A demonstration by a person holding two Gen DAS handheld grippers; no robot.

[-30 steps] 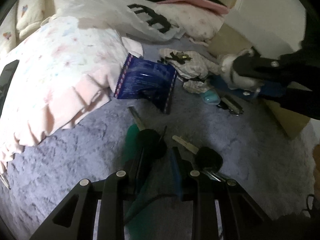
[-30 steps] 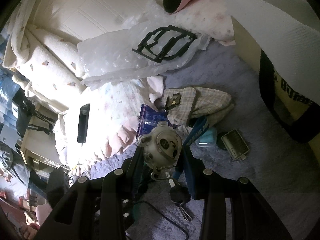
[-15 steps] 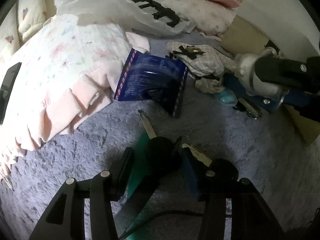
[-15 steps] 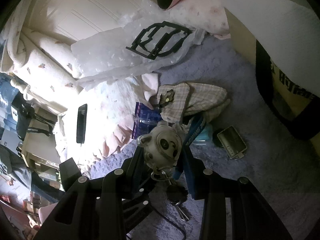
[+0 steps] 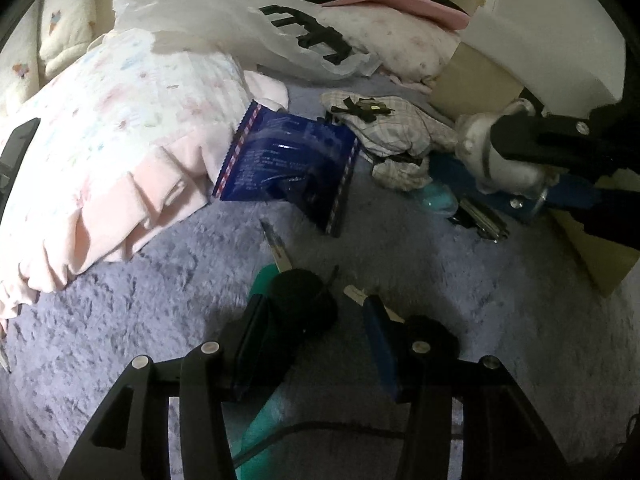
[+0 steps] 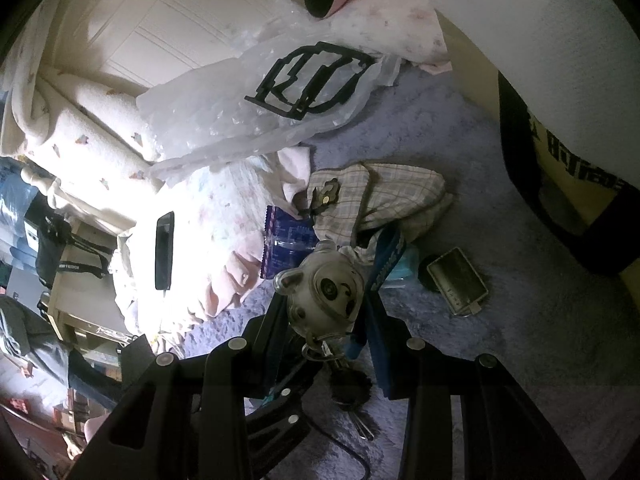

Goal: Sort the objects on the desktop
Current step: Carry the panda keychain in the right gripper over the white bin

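lavender plush blanket (image 5: 460,280) under everything, ruffled pink pillow (image 5: 120,152) beside it, then the blue snack packet (image 5: 280,164) leaning on the pillow. my right gripper (image 6: 326,292) is clamped on the panda keychain (image 6: 324,292), keys dangling below. my left gripper (image 5: 316,316) straddles the black-headed key (image 5: 298,292), jaws closing, not gripping. i worry the smooth key head squirts sideways into the pile.

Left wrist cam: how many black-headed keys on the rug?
2. The first key lies between the closing jaws of the left gripper; the second key lies just right, by its right finger. More may hide under the gripper.
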